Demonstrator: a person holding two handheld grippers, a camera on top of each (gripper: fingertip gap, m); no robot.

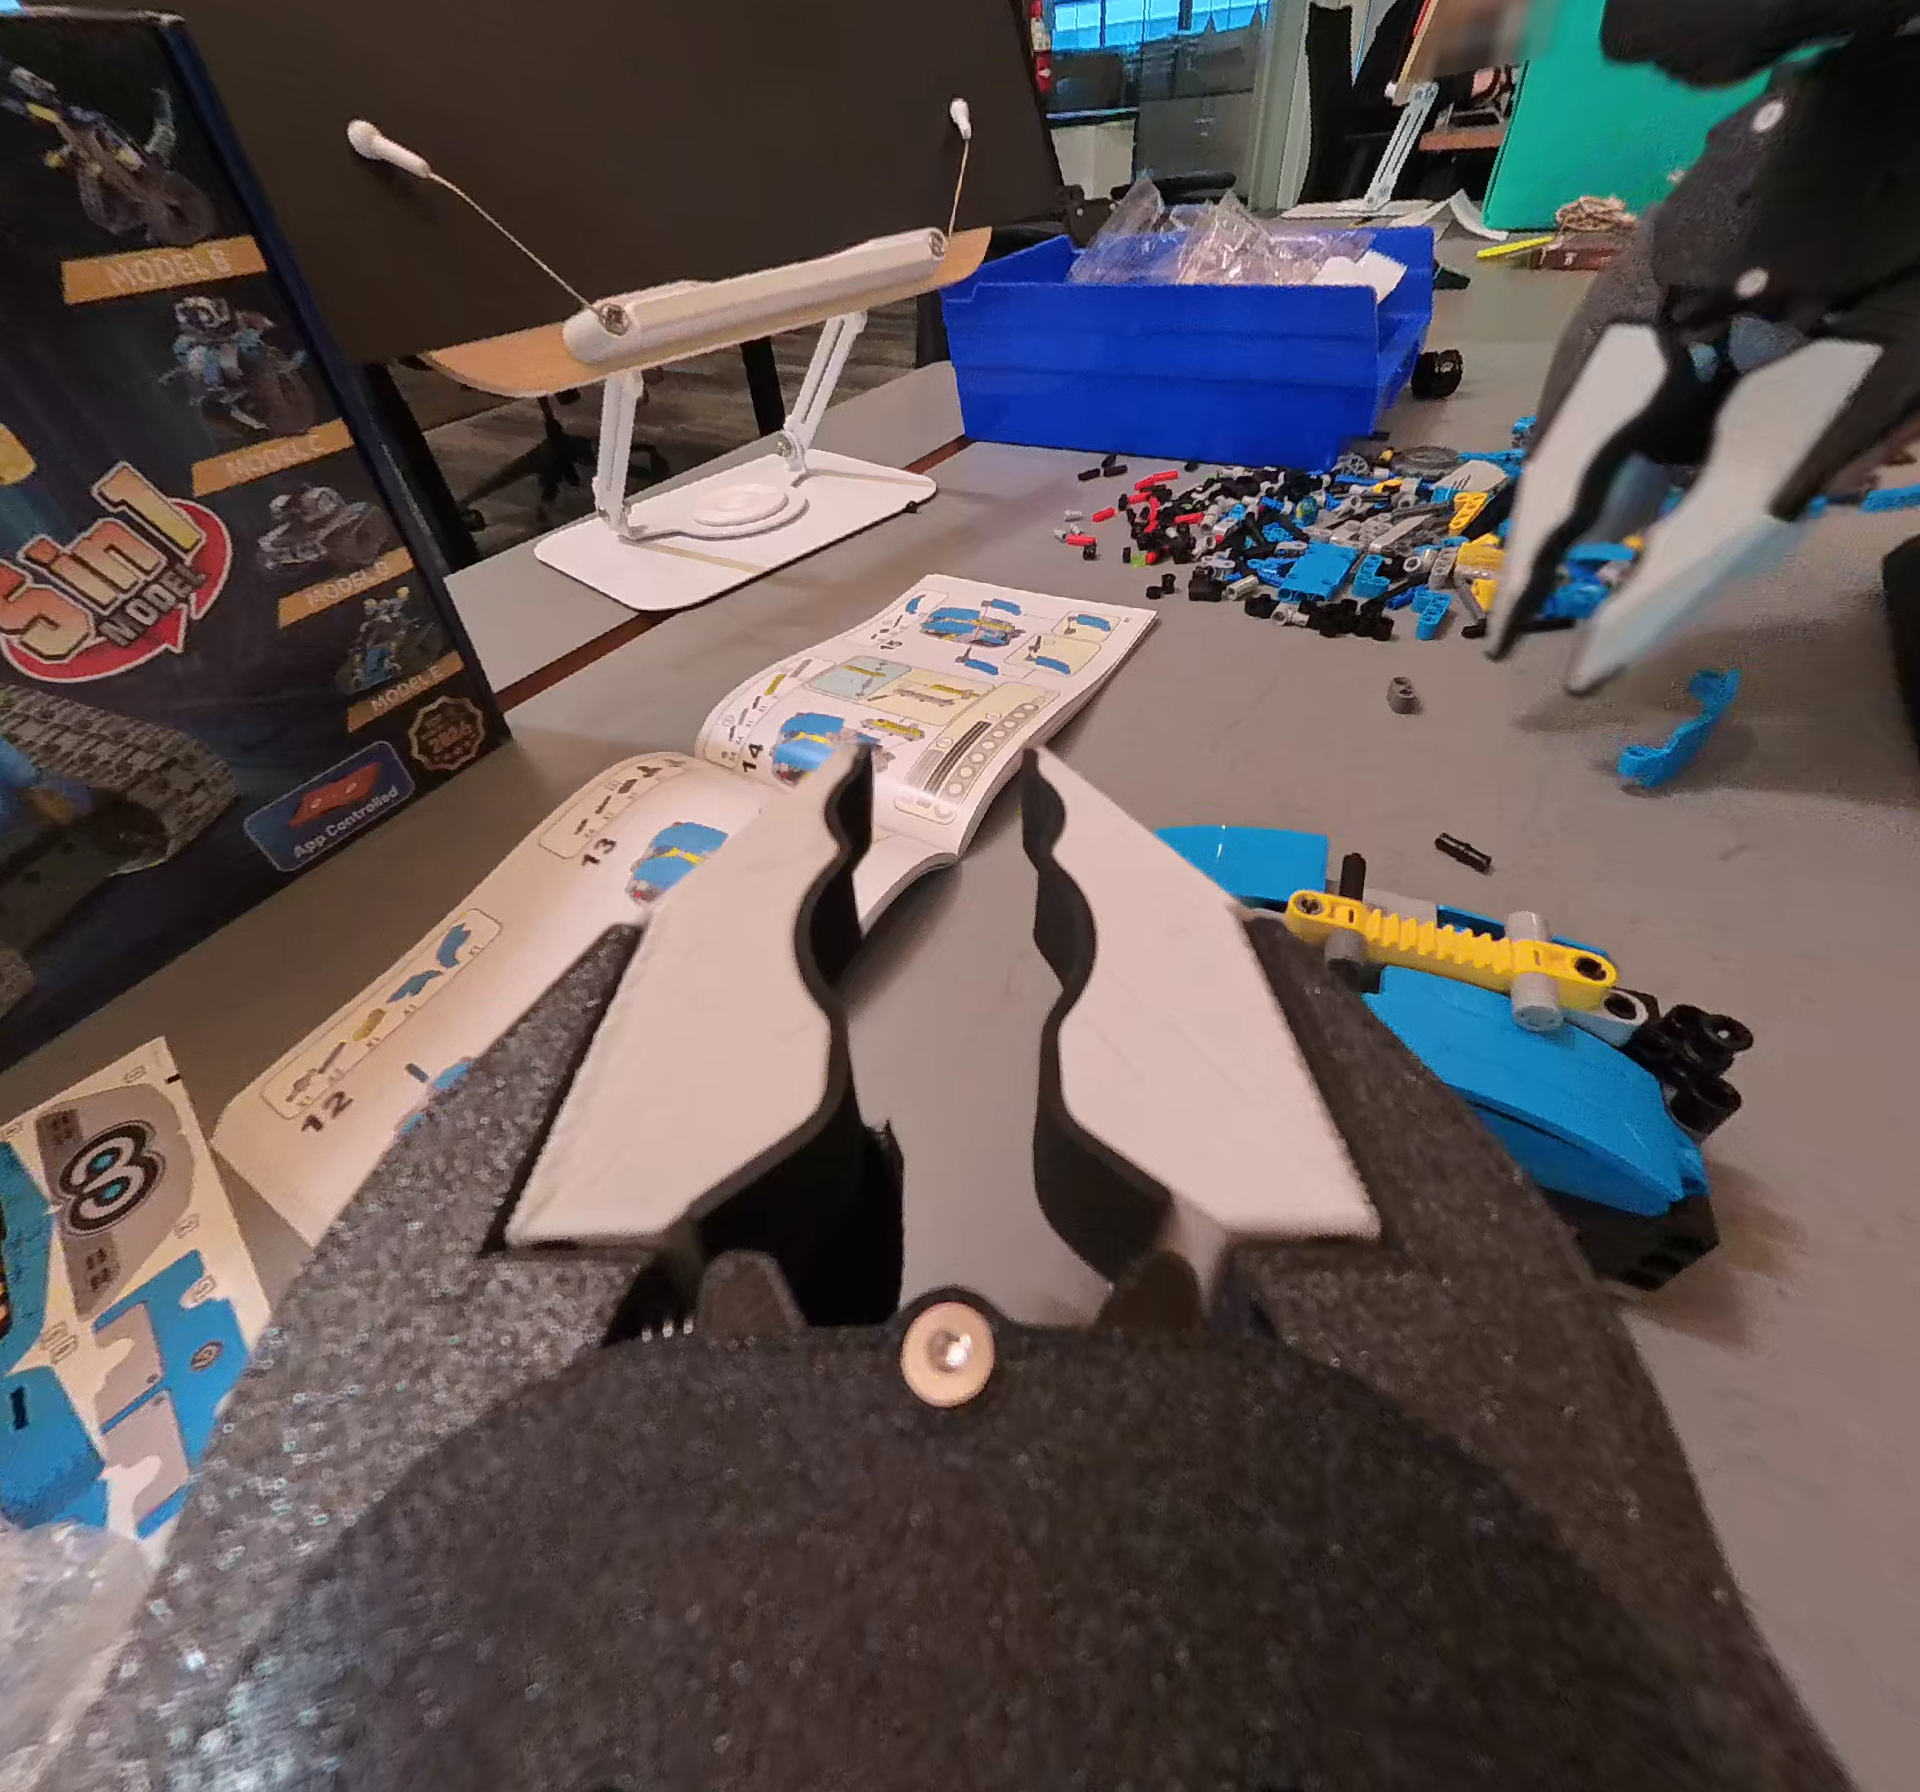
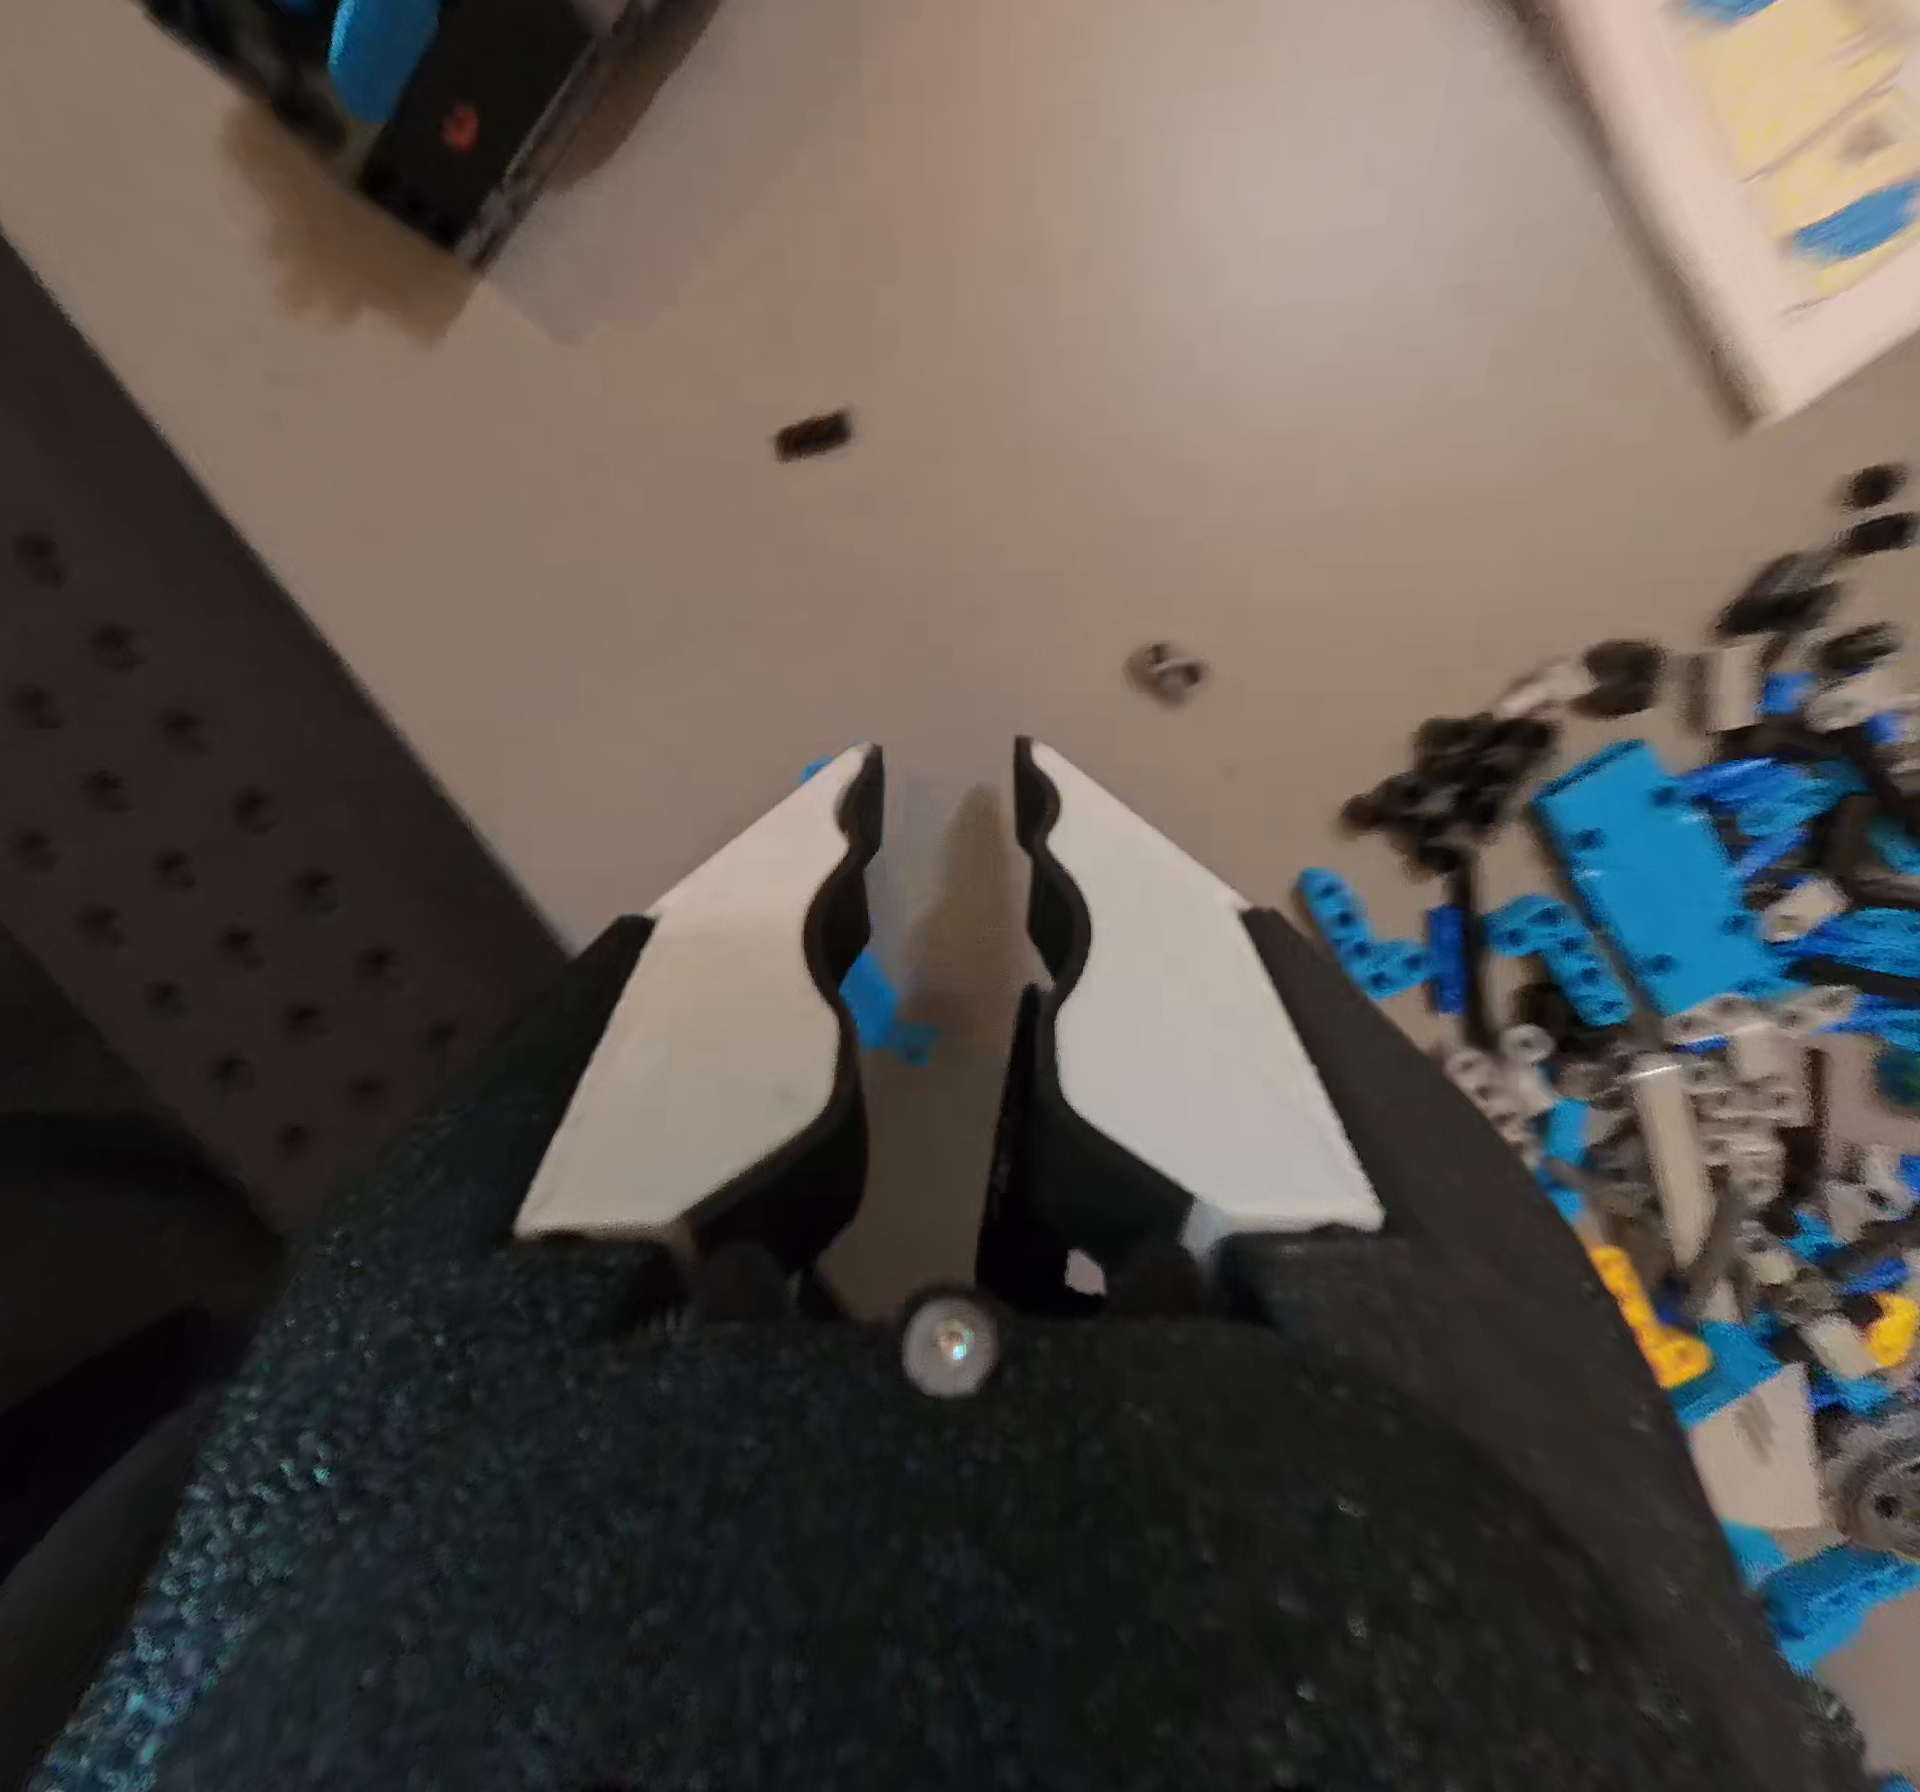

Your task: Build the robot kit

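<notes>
A grey table (image 1: 1195, 734) carries everything. At its left edge a dark toy box (image 1: 208, 495) stands upright, and a blue bin (image 1: 1174, 360) holding clear plastic bags sits at the back, beside a white stand (image 1: 727, 454). An open instruction booklet (image 1: 914, 682) lies flat in the middle, with a sticker sheet (image 1: 114, 1264) near the left corner.

The left gripper (image 1: 940, 766) hovers low over the table with its jaws a moderate gap apart and nothing between them; its tips sit over the near edge of the booklet. Just to its right lies a partly built blue and black model (image 1: 1538, 1077) with a yellow toothed bar (image 1: 1444, 953) on top.

The right gripper (image 2: 948, 755) points down at bare table, jaws narrowly parted and empty. A curved blue piece (image 1: 1683, 724) lies under it, close to its tips. The pile of loose bricks (image 2: 1662, 963) spreads to its right, and a small grey piece (image 2: 1164, 672) and a black pin (image 2: 816, 433) lie apart ahead of it.
</notes>
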